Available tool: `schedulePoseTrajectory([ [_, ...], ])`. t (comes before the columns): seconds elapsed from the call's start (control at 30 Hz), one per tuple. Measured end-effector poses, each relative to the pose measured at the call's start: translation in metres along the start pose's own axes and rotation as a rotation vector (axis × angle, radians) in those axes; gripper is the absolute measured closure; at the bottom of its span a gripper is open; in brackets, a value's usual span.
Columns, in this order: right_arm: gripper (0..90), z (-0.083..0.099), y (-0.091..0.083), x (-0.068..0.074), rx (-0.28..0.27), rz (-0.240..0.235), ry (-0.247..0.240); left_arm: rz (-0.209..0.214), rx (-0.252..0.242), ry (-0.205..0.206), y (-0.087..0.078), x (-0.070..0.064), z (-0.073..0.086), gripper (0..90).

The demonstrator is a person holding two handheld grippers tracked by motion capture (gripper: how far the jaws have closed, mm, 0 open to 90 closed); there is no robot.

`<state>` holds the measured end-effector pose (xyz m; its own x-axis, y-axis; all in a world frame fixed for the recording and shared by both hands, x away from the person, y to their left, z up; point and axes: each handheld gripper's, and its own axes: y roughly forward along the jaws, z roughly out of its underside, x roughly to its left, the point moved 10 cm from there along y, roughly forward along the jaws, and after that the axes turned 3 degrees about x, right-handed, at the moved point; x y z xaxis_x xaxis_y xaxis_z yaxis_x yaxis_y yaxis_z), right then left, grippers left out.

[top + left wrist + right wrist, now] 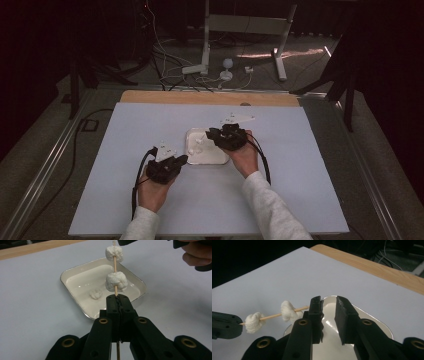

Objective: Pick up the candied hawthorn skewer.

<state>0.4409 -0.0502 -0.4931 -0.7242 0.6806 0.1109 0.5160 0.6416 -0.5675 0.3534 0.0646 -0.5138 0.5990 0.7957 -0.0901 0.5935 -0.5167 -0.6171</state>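
Left hand-held gripper (117,301) clamped on skewer (115,265), two marshmallows (116,281) threaded, pointing toward twelve o'clock over the tray (75,272). Right hand-held gripper (328,307) narrowly parted, empty, nearest the skewer tip; loose marshmallow (95,293) below.

White sleeves (270,205); black grippers, brass-looking screws (103,320), black cables.

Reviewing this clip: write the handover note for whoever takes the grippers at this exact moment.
Left gripper: shut on the skewer, held over the tray.
Right gripper: open, empty, over the tray near the skewer's far end.
Done: two marshmallows threaded, one near the left jaws, one farther up.
Left: one marshmallow lies in the tray; likely pick it with the right gripper and thread it.
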Motion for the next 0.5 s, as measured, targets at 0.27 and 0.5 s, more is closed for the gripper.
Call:
schedulePoseTrajectory([
  [0.27, 54.2, -0.001, -0.005, 0.008, -0.019, -0.018, -0.002, 0.002, -0.005, -0.010, 0.000, 0.000, -0.001, 90.0],
  [0.5, 54.0, 0.000, -0.007, 0.027, -0.027, -0.038, -0.060, 0.000, -0.012, -0.013, -0.001, 0.001, -0.001, 90.0],
])
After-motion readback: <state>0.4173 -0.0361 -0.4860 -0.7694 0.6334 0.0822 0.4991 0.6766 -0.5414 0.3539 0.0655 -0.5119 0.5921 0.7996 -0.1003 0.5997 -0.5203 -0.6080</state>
